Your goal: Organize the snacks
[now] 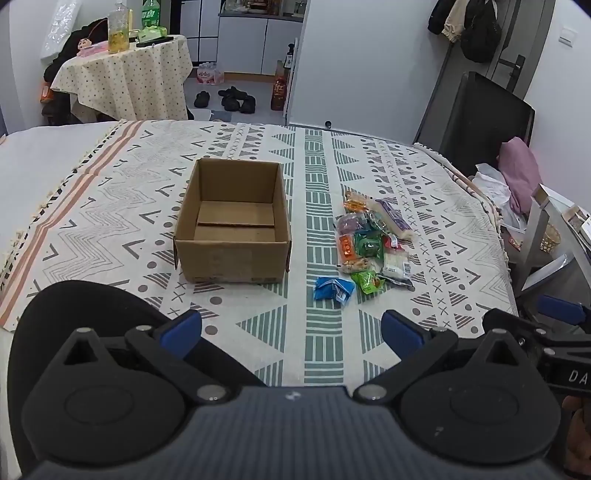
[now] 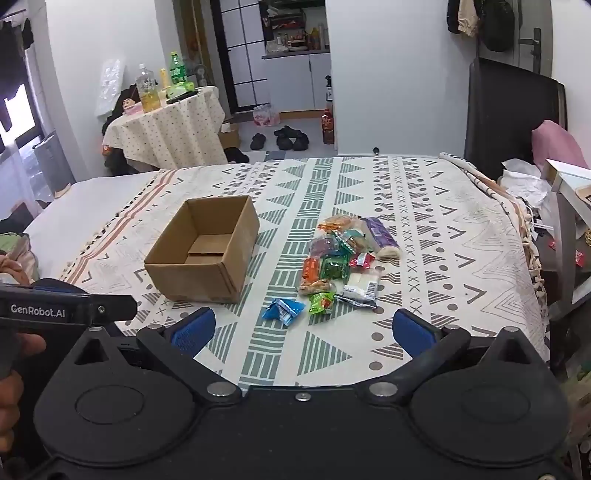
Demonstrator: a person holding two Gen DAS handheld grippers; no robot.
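A: Nearest first. We're seeing the left gripper [image 1: 291, 334] at the bottom of its own view, blue-padded fingers [image 1: 183, 330] spread wide, nothing between them, only the patterned cloth [image 1: 110, 229] under the gap.

B: Same on the right. We're looking at the right gripper [image 2: 301, 332] with fingers [image 2: 413, 330] fully apart and holding nothing. A hand [image 2: 14, 373] is showing at the left edge of the right wrist view, beside the other gripper's black body.

A: Moving out. We're finding a blue packet [image 1: 333, 290] lying alone just in front of the snack pile [image 1: 373, 243], and a green packet [image 1: 366, 281] just beside it at the pile's near edge.

B: We're seeing the pile as mixed wrappers: orange, green, purple, white, overlapping each other. It's lying on the cloth to the right of the cardboard box [image 1: 232, 221], apart from it.

A: Box is sitting upright, top open, bare cardboard inside. No snacks in it.

B: Agreed. The surface we're calling a bed, cloth covering most of it.

A: Farther back, we're seeing a small table [image 1: 125, 77] with a dotted cover, carrying bottles [image 1: 118, 29], at the left.

B: And dark shoes [image 1: 231, 99] on the floor past the bed, by the doorway.
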